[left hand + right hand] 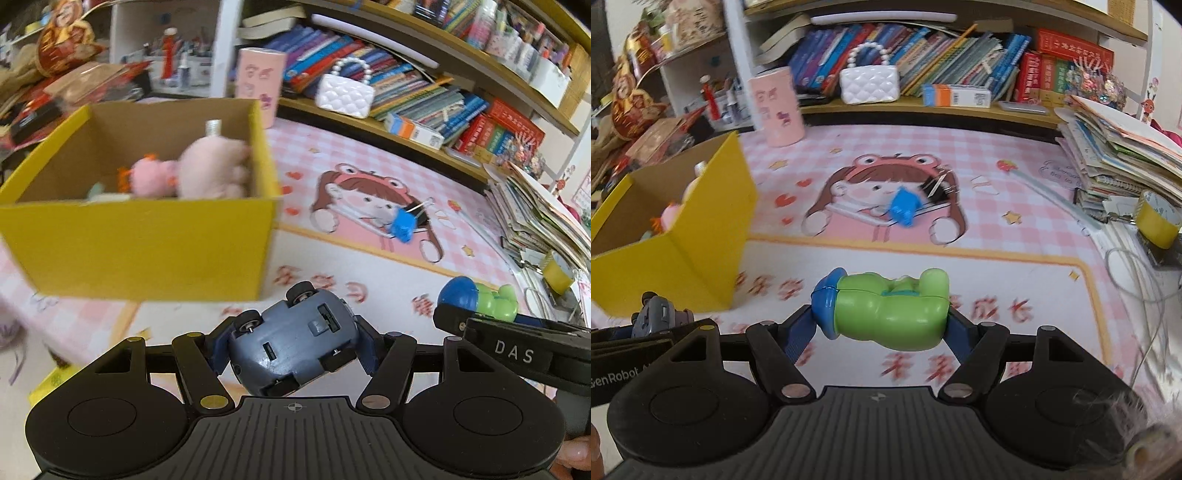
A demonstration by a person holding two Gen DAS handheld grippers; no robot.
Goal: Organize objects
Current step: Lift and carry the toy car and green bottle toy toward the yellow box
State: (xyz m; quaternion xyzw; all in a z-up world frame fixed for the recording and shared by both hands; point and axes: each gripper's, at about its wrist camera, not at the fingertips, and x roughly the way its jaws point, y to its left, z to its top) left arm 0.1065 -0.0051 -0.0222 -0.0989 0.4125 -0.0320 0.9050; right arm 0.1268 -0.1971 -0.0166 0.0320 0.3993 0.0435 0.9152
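Observation:
My left gripper (293, 345) is shut on a grey-blue toy car (295, 338), held upside down with its wheels up, just in front of the yellow cardboard box (147, 247). Pink plush toys (207, 173) lie inside the box. My right gripper (882, 317) is shut on a green toy figure with a blue cap (886, 314), held sideways above the pink mat. That green toy (495, 301) also shows at the right of the left wrist view, and the car (661, 314) at the left of the right wrist view. The box (683, 236) stands to the left.
A blue toy (904, 206) and a black binder clip (936, 188) lie mid-mat. A pink cup (777, 107), a white quilted purse (870, 86), shelves of books, a paper stack (1119, 155) and a yellow tape roll (1158, 219) ring the mat.

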